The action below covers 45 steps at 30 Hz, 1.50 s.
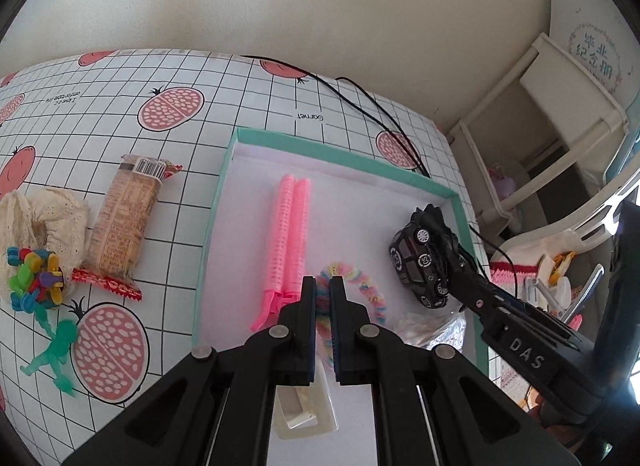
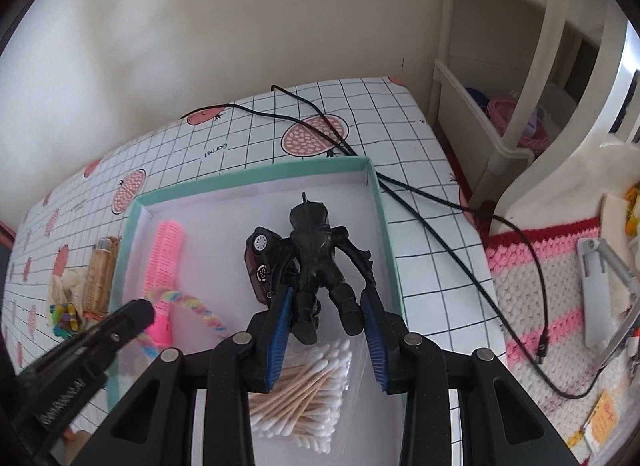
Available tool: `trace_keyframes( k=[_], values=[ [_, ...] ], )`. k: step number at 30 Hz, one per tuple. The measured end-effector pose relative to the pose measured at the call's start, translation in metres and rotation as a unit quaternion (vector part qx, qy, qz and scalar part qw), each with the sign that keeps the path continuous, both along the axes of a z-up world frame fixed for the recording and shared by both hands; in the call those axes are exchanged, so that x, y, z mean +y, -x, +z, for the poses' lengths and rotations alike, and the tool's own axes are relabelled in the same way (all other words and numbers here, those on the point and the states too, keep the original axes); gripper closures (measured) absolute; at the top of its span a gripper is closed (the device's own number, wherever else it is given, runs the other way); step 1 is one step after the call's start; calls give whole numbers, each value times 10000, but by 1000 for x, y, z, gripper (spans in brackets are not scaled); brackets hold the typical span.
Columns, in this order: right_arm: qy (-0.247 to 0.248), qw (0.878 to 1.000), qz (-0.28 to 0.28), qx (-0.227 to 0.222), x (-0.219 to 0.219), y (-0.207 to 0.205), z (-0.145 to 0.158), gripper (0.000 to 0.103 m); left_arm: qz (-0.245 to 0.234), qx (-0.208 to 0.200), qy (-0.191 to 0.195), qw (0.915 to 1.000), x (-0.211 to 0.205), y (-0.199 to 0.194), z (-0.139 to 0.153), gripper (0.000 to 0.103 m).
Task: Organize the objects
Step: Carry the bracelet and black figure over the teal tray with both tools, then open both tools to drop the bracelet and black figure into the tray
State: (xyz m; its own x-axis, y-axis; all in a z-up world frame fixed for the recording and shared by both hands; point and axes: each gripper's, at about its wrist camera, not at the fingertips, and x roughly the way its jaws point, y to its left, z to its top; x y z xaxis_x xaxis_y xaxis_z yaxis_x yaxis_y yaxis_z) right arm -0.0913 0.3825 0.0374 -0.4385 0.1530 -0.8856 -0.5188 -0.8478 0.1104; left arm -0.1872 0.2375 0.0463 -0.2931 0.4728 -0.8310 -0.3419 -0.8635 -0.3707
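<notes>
A mint-rimmed tray with a white floor holds pink hair rollers, a pastel rainbow scrunchie, a black toy car and a black figure. My left gripper is shut on the scrunchie's near side, low over the tray. My right gripper stands open, its blue pads either side of the figure's legs. The figure lies on the tray beside the car.
A bag of cotton swabs and a white packet lie at the tray's near end. Left of the tray are a cracker packet, lace cloth, coloured clips and a green figure. Black cables cross the table's right side.
</notes>
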Motion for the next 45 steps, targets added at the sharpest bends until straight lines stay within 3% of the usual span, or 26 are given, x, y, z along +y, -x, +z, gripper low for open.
trace_keyframes(
  k=[17,25,31,34,36,40,45],
  values=[
    [59,10000,36,1,-2,5,8,65,-81,3,53,10000,0,0,3,96],
    [-43,9993,132,350,-9,2,37,65,-114,305,-7,9995,1,-4,28,88],
    [-9,9994,156,309,-14,7,34,65,-40,415,124,9991,-2,-4,30,87],
    [11,9996,171,220,-16,9,25,65,116,463,261,9985,-8,-2,26,67],
    [19,9996,211,172,-18,11,22,65,217,494,334,9980,-12,1,25,61],
    [-72,9994,273,191,-24,14,21,53,460,550,545,9959,-23,6,21,43],
    [-136,9990,319,271,-27,14,23,36,679,596,795,9927,-35,11,18,36]
  ],
)
